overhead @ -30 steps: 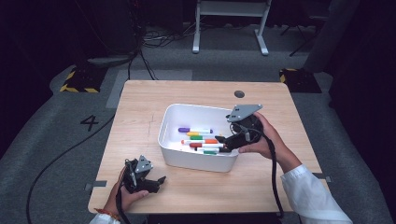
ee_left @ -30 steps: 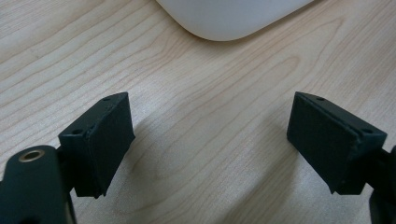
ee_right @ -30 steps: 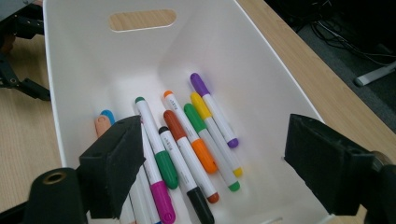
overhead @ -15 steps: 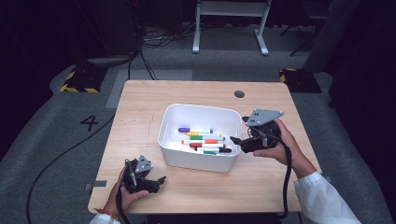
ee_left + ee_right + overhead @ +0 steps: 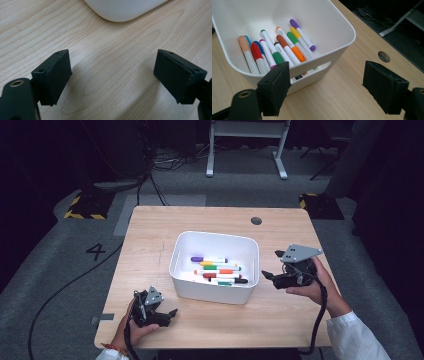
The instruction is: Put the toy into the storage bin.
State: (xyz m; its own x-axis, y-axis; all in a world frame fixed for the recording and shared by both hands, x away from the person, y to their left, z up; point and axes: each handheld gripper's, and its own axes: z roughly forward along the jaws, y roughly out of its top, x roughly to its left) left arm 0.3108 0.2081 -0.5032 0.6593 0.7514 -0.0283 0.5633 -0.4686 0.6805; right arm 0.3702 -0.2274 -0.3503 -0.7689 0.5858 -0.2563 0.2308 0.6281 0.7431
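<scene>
A white plastic bin point(image 5: 214, 290) stands mid-table and holds several coloured markers point(image 5: 217, 269), which lie flat on its floor point(image 5: 284, 47). My right gripper point(image 5: 269, 276) hovers just off the bin's right wall point(image 5: 329, 53), open, jaws empty and pointed at it. My left gripper point(image 5: 171, 314) rests low on the wood near the table's front left corner, open with nothing between its jaws point(image 5: 112, 80). The bin's rounded corner point(image 5: 122, 10) lies a short way ahead of the left gripper.
The wooden table point(image 5: 150, 240) has a round cable hole point(image 5: 256, 221) at the back right, also in the right gripper view point(image 5: 384, 56). Black cables trail from both grippers. A white stand's legs point(image 5: 245, 150) sit on the floor behind the table.
My right gripper has drawn back to the right, from over the bin's right side to just outside its wall. The left gripper has stayed put.
</scene>
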